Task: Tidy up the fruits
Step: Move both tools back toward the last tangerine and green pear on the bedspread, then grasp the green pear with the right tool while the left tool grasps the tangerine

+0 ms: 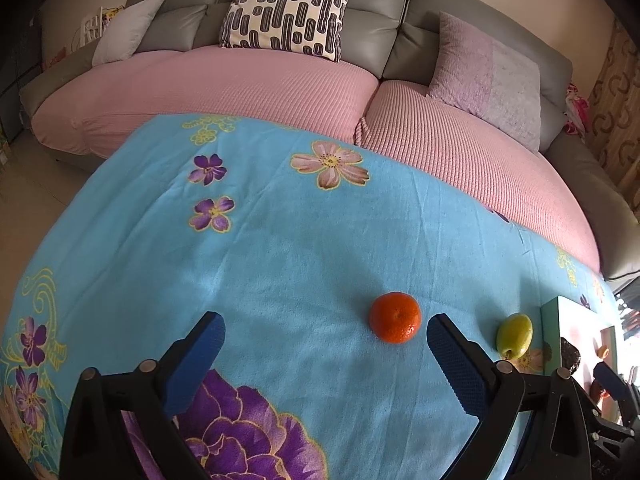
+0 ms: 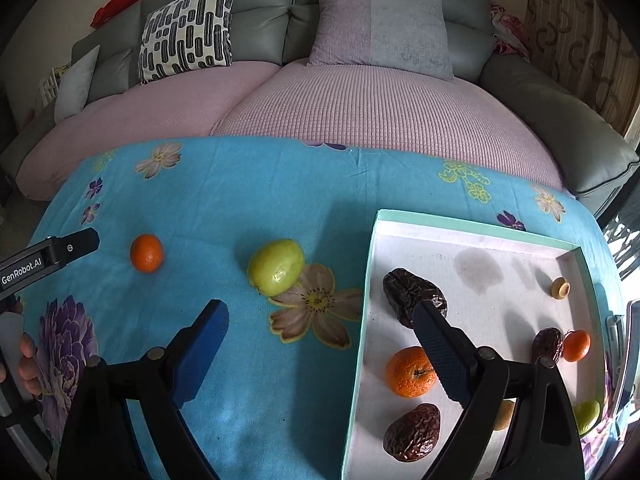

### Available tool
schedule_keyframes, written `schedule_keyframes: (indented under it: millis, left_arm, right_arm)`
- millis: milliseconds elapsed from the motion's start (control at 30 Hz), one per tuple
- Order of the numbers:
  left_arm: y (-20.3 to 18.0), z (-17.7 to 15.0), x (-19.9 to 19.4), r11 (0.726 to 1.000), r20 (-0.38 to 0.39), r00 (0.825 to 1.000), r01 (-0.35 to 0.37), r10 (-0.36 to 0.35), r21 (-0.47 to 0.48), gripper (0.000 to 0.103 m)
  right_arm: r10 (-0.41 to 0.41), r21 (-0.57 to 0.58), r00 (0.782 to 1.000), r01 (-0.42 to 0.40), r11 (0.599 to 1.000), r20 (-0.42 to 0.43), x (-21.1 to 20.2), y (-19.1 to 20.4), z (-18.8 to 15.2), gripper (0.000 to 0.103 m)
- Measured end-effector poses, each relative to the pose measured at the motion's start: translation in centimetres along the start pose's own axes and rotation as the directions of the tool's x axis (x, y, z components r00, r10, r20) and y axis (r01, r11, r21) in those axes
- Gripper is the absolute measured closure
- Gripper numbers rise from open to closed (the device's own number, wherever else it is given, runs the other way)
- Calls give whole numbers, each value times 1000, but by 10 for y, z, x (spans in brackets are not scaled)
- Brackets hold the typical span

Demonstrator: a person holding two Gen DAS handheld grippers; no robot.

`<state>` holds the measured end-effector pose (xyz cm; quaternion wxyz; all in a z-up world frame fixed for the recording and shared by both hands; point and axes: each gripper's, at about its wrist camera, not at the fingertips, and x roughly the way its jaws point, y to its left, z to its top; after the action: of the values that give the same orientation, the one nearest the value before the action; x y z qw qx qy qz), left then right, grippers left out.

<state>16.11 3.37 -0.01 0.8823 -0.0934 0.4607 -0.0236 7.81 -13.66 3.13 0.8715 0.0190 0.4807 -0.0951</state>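
Sorting underway | both tongs, left (image 1: 324, 330) and right (image 2: 320, 318), released, empty | tangerine (image 1: 395, 317), green fruit (image 2: 275, 267) loose mid-worktop, awaiting tray (image 2: 472, 236) at right edge

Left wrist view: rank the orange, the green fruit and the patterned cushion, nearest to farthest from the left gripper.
From the left gripper:
1. Orange, on the blue cloth just inside the right finger.
2. Green fruit, further right, beside the tray.
3. Patterned cushion, far back on the sofa.

Both grippers are built from black plastic arms fastened with round screws; textured blue pads are fitted inside the jaws, and "GenRobot.AI" is printed in white on the left gripper (image 2: 52, 254).
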Motion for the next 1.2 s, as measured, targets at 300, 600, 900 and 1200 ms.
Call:
schedule_keyframes:
  millis: [300, 600, 900, 1200]
  left_arm:
    - [7, 4, 9, 999, -6, 999, 43, -44, -17, 1]
    - [-7, 2, 22, 993, -38, 992, 119, -119, 5, 11]
    - [-23, -6, 36, 990, -73, 988, 137, -134, 39, 25]
    - [-27, -8, 44, 990, -78, 989, 130, -126, 58, 37]
  right_arm:
    - [5, -48, 999, -7, 999, -36, 15, 12, 20, 9]
    - [5, -144, 998, -14, 989, -58, 34, 29, 26, 21]
    - [22, -168, 996, -37, 985, -90, 53, 34, 22, 22]
    - [26, -178, 995, -43, 983, -97, 68, 35, 23, 35]
